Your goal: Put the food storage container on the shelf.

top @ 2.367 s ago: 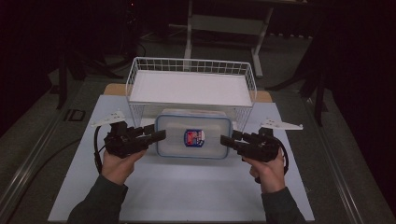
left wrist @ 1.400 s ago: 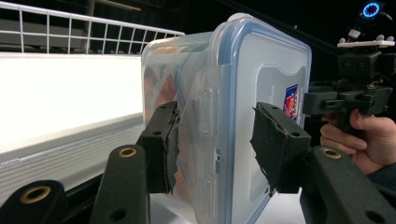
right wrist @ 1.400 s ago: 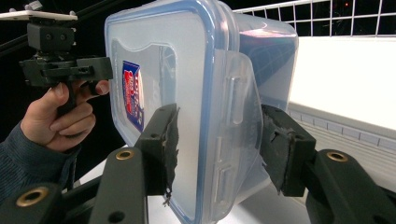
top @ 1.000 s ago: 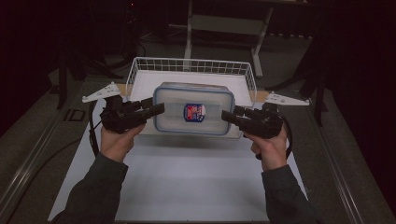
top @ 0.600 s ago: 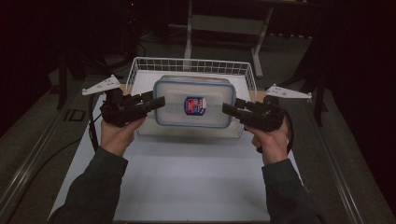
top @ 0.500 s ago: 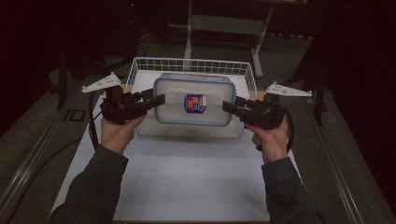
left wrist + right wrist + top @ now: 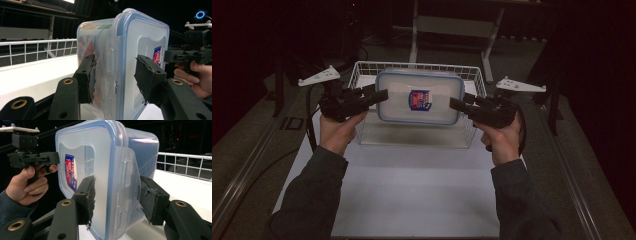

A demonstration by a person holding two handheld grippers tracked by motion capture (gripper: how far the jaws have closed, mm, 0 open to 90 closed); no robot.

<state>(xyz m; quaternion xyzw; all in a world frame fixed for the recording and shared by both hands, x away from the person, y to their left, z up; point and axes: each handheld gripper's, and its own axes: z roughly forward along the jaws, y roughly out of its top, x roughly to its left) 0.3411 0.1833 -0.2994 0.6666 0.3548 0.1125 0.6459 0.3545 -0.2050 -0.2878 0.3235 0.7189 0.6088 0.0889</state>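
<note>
Clear plastic container (image 7: 419, 97) with blue-rimmed lid, clamped at its short ends by left gripper (image 7: 379, 95) and right gripper (image 7: 455, 104), held in the air above wire basket (image 7: 472, 131) at the tabletop's (image 7: 412, 190) far edge.

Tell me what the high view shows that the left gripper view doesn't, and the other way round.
High view: both forearms, and the container held above the wire basket by a claw at each short end.

Left gripper view: close up, the left claw with its pads on either side of the container's end, beside the side latch.

Both: the blue-rimmed lid with its label, the basket, and the right claw at the far end.
</note>
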